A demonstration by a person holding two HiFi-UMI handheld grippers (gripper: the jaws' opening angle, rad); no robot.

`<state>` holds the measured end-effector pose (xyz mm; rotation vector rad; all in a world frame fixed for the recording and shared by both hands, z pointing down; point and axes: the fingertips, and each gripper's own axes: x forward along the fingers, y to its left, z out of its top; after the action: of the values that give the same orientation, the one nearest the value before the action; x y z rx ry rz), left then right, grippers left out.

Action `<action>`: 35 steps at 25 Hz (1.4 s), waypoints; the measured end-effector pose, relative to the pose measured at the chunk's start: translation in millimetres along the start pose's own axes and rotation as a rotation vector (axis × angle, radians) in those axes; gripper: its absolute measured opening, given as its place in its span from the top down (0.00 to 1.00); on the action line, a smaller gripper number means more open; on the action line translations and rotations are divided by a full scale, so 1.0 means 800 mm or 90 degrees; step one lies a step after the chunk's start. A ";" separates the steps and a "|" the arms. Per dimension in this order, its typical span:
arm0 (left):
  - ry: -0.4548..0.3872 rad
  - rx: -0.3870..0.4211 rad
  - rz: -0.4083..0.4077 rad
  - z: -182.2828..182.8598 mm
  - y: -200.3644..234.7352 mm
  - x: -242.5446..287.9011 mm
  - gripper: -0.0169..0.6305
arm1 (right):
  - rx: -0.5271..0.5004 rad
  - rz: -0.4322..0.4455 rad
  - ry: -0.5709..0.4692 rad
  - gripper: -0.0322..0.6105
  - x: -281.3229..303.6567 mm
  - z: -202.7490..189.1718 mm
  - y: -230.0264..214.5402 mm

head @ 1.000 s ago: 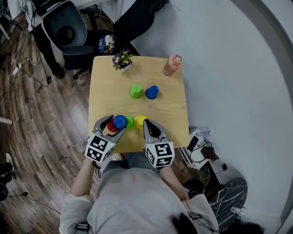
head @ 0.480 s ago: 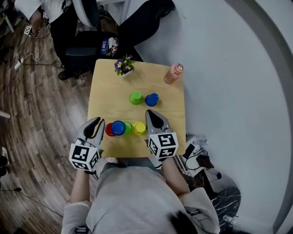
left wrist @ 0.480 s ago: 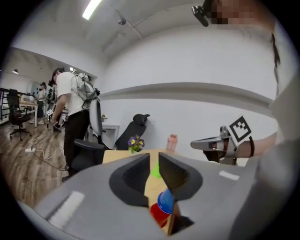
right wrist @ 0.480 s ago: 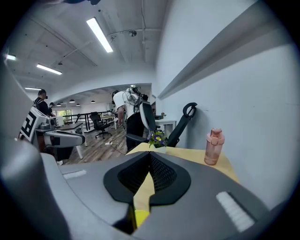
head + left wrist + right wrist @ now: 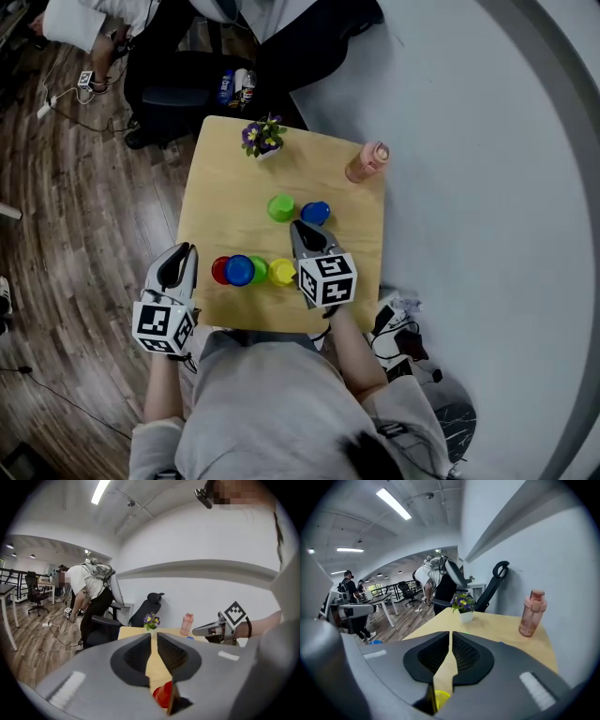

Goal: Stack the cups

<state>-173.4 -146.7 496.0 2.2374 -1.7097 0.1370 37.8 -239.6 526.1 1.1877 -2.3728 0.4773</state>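
Holds the left gripper (image 5: 182, 253) off the table's (image 5: 216, 178) left edge, beside the red cup (image 5: 219, 271) — jaws just closing to a thin slit, nothing between. Points the right gripper (image 5: 302, 231), pressed together and empty, between the yellow cup (image 5: 282, 272) and far blue cup (image 5: 315, 213) — red, near blue cup (image 5: 240, 270), near green cup (image 5: 260, 268) and yellow in one row, unstacked.

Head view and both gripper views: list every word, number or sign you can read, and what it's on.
None readable.
Left marker cube, right marker cube: square patterns, no letters.
Pink bottle: no print visible.
Containers behind the table: labels too small to read.
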 end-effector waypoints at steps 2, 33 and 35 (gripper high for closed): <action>0.009 -0.007 0.013 -0.007 0.005 -0.002 0.82 | 0.003 0.008 0.030 0.94 0.015 -0.014 -0.001; 0.053 -0.028 0.099 -0.042 0.035 -0.035 0.82 | -0.020 -0.018 0.099 0.62 0.098 -0.044 -0.033; 0.051 -0.022 0.086 -0.038 0.031 -0.032 0.82 | -0.010 -0.010 0.088 0.62 0.086 -0.037 -0.027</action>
<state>-200.4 -119.4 523.0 2.0626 -1.8064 0.2231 25.5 -282.8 589.3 1.1286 -2.2444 0.5163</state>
